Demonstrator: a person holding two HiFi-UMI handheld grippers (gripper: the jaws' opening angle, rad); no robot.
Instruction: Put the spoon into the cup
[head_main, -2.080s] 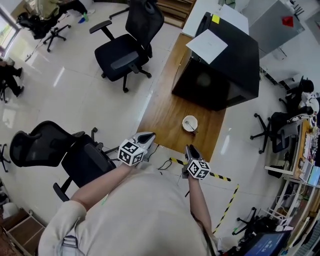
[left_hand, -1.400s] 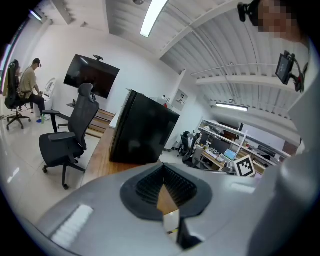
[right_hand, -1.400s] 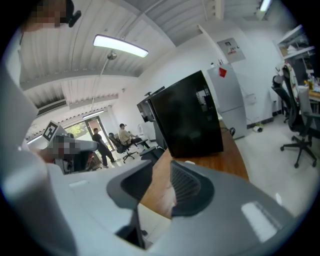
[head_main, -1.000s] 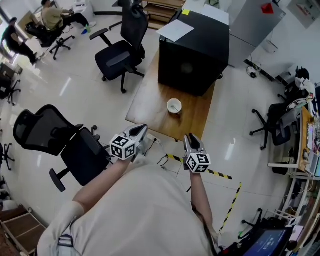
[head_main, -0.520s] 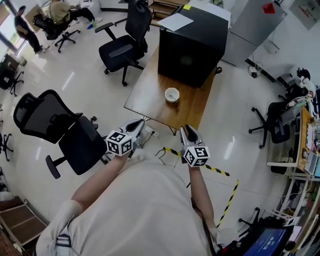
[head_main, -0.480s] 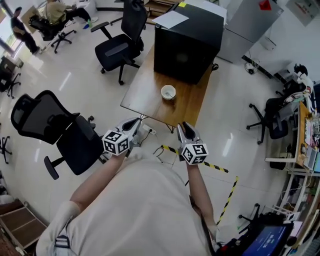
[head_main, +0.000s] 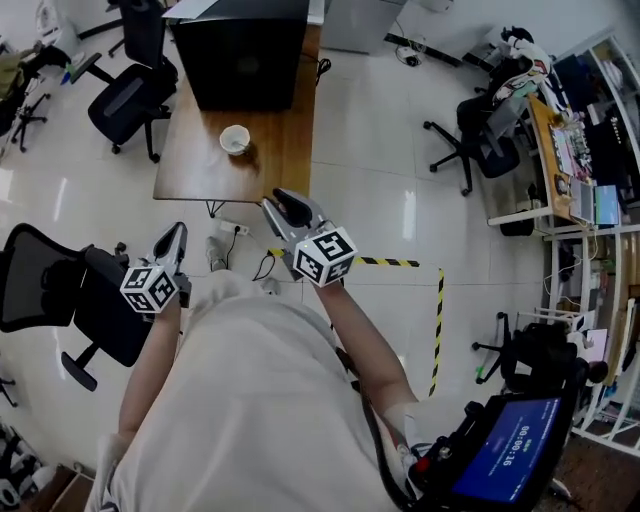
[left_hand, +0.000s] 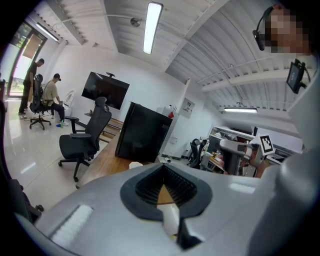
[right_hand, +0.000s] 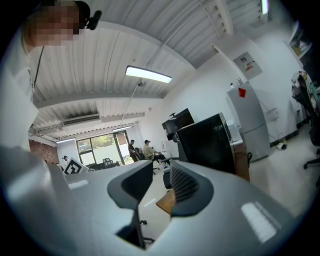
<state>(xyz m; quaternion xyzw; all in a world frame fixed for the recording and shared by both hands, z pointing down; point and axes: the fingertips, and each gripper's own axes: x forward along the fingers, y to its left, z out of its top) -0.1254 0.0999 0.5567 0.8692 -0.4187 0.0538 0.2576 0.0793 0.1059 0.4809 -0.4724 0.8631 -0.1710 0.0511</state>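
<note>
Grey jaws, both pairs empty: I stand back from the table with no spoon in hand.
My right tongs (head_main: 283, 200) stand part open with nothing between the pads. My left tongs (head_main: 177, 232) are closed at the tips on nothing. Both hang well apart from the wooden table (head_main: 190, 165), where the white cup (head_main: 235, 139) sits in front of the black box (head_main: 245, 50). The spoon is too small to make out and may already lie in the cup. If not, the next move calls for stepping up, locating it and closing on its handle.
</note>
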